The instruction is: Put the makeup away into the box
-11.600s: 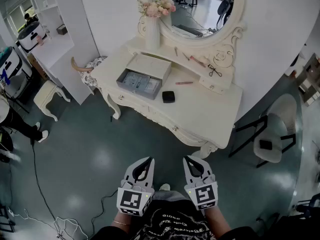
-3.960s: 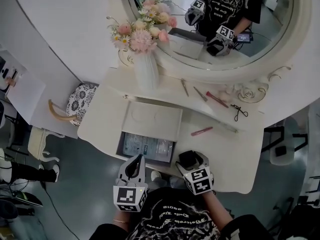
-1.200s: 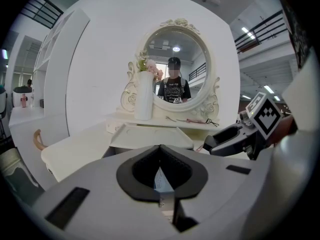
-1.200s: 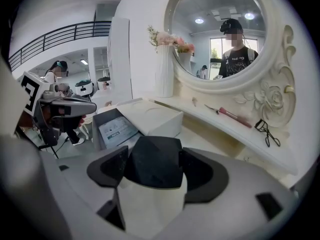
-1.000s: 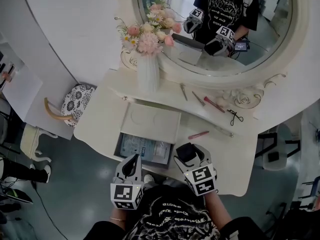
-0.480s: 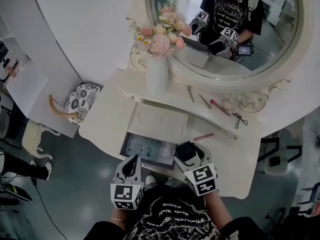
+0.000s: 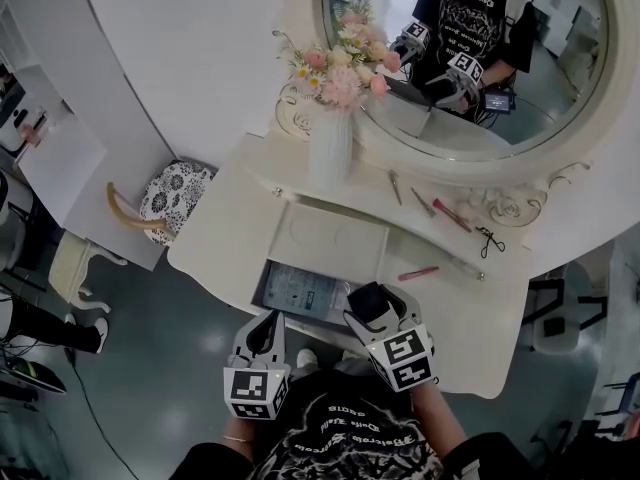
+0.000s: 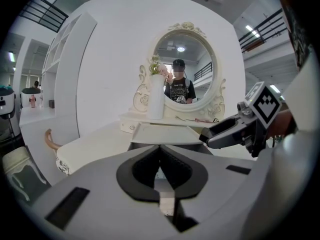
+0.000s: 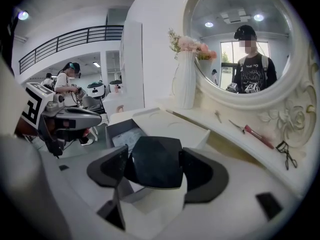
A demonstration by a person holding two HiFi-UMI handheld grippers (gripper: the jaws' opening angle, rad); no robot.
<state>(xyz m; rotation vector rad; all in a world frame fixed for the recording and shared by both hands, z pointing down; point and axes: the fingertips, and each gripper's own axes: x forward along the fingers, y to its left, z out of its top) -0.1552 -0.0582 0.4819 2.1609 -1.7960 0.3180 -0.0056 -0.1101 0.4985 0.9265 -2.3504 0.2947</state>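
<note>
Glossy black rounded-square compact [image 9: 152, 163] between right gripper [image 9: 153, 156] jaws

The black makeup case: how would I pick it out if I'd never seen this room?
Find the cream dressing table under the oval mirror, then the open grey box at its front edge. Just right of that box, the right tongs grip a flat, glossy black compact; the other makeup nearby is slim sticks.
</note>
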